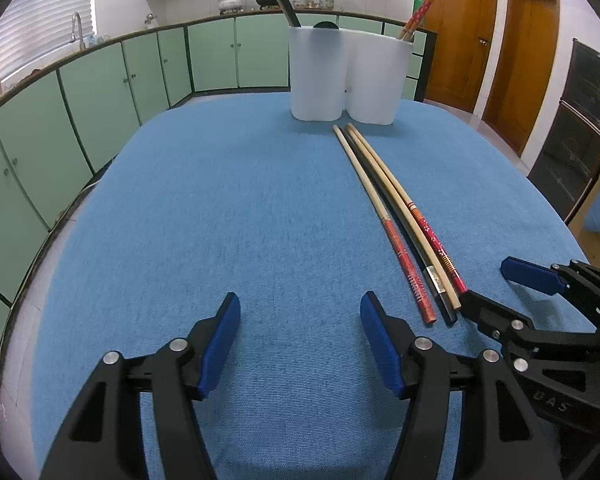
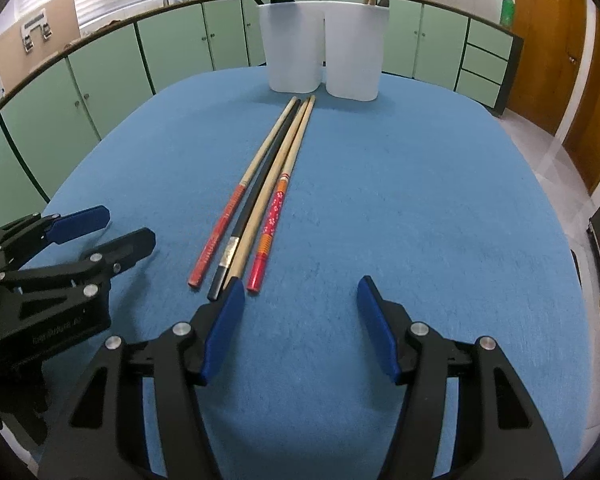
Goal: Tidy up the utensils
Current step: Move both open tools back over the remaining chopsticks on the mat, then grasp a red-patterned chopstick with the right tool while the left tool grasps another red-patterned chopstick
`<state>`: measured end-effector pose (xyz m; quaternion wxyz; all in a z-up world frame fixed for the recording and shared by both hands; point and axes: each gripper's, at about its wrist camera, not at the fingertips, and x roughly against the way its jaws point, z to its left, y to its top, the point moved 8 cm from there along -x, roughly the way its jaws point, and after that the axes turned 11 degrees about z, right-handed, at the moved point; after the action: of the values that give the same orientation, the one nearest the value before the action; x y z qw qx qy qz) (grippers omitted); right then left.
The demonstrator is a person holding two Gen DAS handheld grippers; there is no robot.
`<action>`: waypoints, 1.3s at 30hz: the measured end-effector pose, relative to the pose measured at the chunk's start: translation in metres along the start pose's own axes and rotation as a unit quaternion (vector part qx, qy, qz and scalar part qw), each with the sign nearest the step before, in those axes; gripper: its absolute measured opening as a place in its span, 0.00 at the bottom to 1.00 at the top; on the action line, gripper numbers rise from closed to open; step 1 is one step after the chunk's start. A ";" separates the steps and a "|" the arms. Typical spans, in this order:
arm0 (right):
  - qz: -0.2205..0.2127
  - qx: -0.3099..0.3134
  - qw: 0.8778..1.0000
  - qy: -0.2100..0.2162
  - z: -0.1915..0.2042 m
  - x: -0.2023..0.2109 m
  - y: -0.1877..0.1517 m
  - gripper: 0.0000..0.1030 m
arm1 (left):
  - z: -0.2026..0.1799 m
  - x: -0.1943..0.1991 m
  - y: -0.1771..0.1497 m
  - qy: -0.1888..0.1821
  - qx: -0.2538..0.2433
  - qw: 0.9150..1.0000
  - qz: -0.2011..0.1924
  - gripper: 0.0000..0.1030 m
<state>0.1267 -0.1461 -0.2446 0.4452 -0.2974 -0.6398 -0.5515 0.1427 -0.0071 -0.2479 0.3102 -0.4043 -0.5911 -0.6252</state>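
Observation:
Several chopsticks lie side by side on the blue cloth [image 2: 420,200]: a red-handled wooden one [image 2: 220,224], a black one [image 2: 260,192], a plain wooden one [image 2: 274,184] and a red floral one [image 2: 275,206]. In the left wrist view the bundle [image 1: 384,200] lies to the right. Beyond their tips stand two white holders: the left one [image 2: 294,48] has a black chopstick in it, the right one [image 2: 354,52] has red ones. My right gripper [image 2: 300,284] is open, its left finger [image 2: 226,320] at the sticks' near ends. My left gripper [image 1: 300,300] is open over bare cloth, left of the bundle.
Green cabinets [image 1: 100,92] with a sink tap [image 1: 77,28] curve round the far and left sides. Wooden doors [image 1: 528,60] and a dark cabinet [image 1: 580,132] stand on the right. The table's edge drops off on the left [image 1: 60,232] and the right.

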 end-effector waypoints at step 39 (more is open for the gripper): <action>-0.009 -0.046 0.999 0.016 -0.037 0.006 -0.010 0.05 | -0.046 -0.010 0.002 0.000 -0.034 0.999 0.019 0.61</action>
<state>0.1250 -0.1848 -0.2439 0.4358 -0.3031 -0.6091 -0.5892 0.1434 -0.0540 -0.2546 0.3087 -0.4255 -0.5618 -0.6388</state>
